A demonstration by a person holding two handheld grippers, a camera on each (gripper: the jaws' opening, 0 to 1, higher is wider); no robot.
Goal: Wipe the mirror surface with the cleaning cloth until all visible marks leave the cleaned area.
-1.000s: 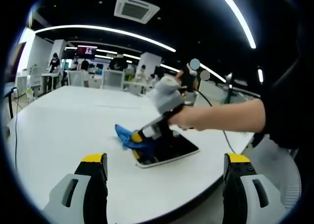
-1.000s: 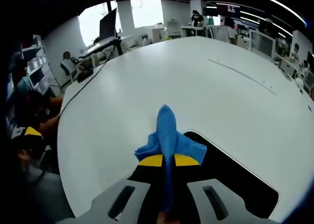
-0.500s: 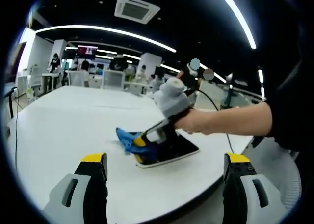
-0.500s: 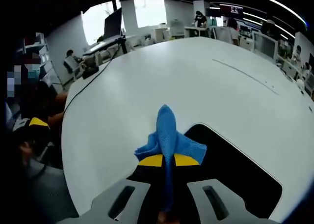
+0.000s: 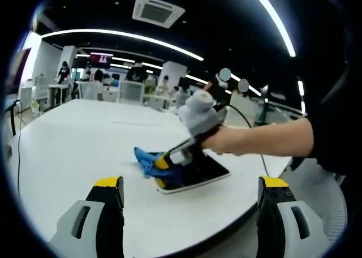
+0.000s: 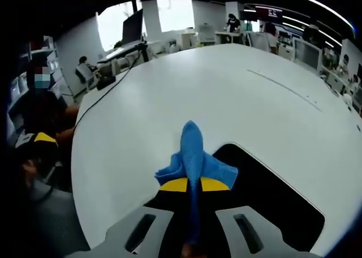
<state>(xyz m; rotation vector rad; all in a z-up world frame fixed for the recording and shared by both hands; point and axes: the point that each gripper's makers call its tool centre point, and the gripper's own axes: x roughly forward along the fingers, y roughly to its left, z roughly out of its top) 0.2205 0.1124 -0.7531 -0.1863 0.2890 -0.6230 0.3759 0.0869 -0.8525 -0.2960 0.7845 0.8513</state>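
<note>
Now right hand-held gripper (image 6: 191, 184) clamps blue cloth (image 6: 195, 153) on mirror (image 6: 271, 201); left hand-held gripper (image 5: 191, 184) wide, empty.

Open office: large white table (image 6: 169, 99), dark ceiling, curved light strips (image 5: 124, 37), ceiling vent (image 5: 157, 10), bright windows (image 6: 172, 13).

The table (image 6: 169, 88) is plain white, glossy under the ceiling strips. On it the mirror (image 6: 271, 201) reads almost black, framed by a thin pale rim (image 5: 195, 184). The cleaning cloth (image 6: 192, 156) is a solid bright blue with no print. The right gripper (image 6: 190, 185) is pale grey with yellow tips and black between them, and its body (image 5: 198, 112) is the same grey. The left gripper (image 5: 189, 187) matches: grey fingers (image 5: 107, 213) capped in yellow, black inner faces. The person's sleeve (image 5: 334, 128) is black.
</note>
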